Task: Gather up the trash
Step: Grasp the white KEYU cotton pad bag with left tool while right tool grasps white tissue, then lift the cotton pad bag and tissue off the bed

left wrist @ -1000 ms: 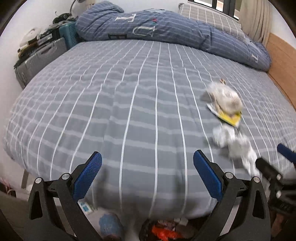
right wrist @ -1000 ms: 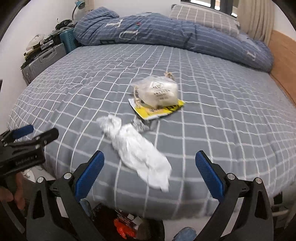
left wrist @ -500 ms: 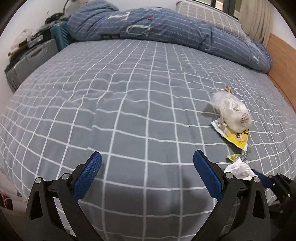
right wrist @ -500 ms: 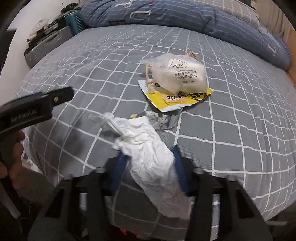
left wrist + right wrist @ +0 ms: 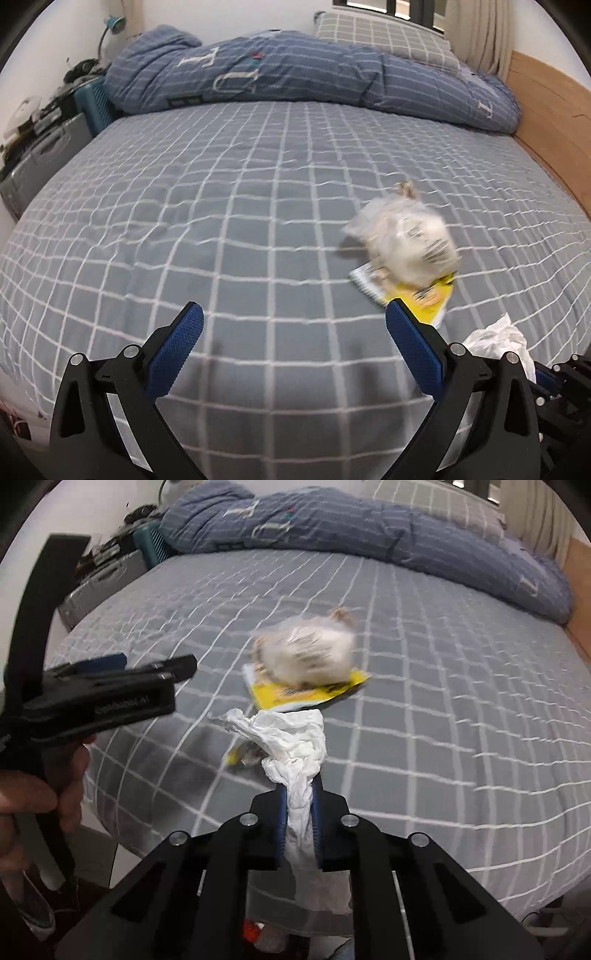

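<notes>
My right gripper [image 5: 298,794] is shut on a crumpled white tissue [image 5: 291,738], held just above the grey checked bed [image 5: 443,701]. The tissue also shows in the left wrist view [image 5: 498,341] beside the right gripper's tip. A clear plastic bag holding a white mask [image 5: 308,651] lies on a yellow wrapper [image 5: 295,696] past the tissue; both show in the left wrist view, the bag [image 5: 406,240] and the wrapper [image 5: 424,299]. A small foil scrap [image 5: 243,755] lies under the tissue. My left gripper [image 5: 291,339] is open and empty over the bed, left of the wrapper.
A rolled blue duvet [image 5: 295,81] and a pillow [image 5: 380,37] lie at the far side of the bed. A wooden headboard [image 5: 554,122] runs along the right. Suitcases and clutter [image 5: 44,147] stand at the left. Trash in a bin [image 5: 258,934] shows below the bed edge.
My right gripper has closed fully on the tissue and lifted it off the bed. My left gripper has shifted right, closer to the mask bag and wrapper.
</notes>
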`<state>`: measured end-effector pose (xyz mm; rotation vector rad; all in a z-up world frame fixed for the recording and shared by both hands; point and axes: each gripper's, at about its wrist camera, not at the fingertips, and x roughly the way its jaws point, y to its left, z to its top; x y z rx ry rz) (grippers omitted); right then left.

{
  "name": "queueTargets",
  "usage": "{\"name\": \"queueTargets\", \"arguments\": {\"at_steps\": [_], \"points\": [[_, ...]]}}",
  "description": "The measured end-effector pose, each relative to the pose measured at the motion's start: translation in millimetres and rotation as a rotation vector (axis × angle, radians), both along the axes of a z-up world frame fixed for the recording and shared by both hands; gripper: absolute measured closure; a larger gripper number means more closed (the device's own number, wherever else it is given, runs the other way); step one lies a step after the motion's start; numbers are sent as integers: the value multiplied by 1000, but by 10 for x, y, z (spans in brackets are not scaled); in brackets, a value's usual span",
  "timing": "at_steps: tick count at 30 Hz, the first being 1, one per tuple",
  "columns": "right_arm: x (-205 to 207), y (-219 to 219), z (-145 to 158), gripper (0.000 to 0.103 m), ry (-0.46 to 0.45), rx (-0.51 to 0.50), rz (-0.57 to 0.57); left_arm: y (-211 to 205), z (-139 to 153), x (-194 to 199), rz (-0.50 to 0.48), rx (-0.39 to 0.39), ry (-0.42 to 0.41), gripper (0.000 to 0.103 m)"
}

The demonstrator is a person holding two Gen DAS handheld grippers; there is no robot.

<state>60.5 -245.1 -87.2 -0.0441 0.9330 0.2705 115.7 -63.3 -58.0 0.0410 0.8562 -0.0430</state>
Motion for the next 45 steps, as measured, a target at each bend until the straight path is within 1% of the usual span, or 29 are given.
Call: {"name": "queueTargets", "arguments": {"at_steps": [6,10,16,21,23,25,28,30,32,35,41,45], "points": [[124,-499,110,92,-47,13,-106,-430,-8,251,-50,-17,-8,6],[235,-771,120,92,-60,26,-171,-688,-96,494,-76,-31,11,6],[329,-998,11,92,-39,44,-209,-974,-255,799,-108,2,39,6],[390,-1081,-50,92,-19,84,-219,-1111,-342,909,-121,1,52,6],[405,-1077,-66,92,-14,93,-218,-1164,-385,919,-124,15,56,6],[420,-1075,-91,92,-6,100,-217,-1188,-420,934,-122,27,58,9],[418,-1092,-102,92,-1,111,-217,-1196,-488,974,-120,35,93,27],[416,-1087,-98,92,-1,114,-217,-1180,-541,998,-130,20,125,32],[423,-1064,-94,92,2,115,-215,-1166,-559,988,-142,1,133,41],[441,-1048,-106,92,6,109,-212,-1136,-538,970,-145,-24,131,45],[447,-1031,-97,92,4,102,-210,-1091,-467,944,-141,-37,110,45],[446,-1017,-66,92,10,100,-213,-1067,-331,883,-145,-47,90,46]]}}
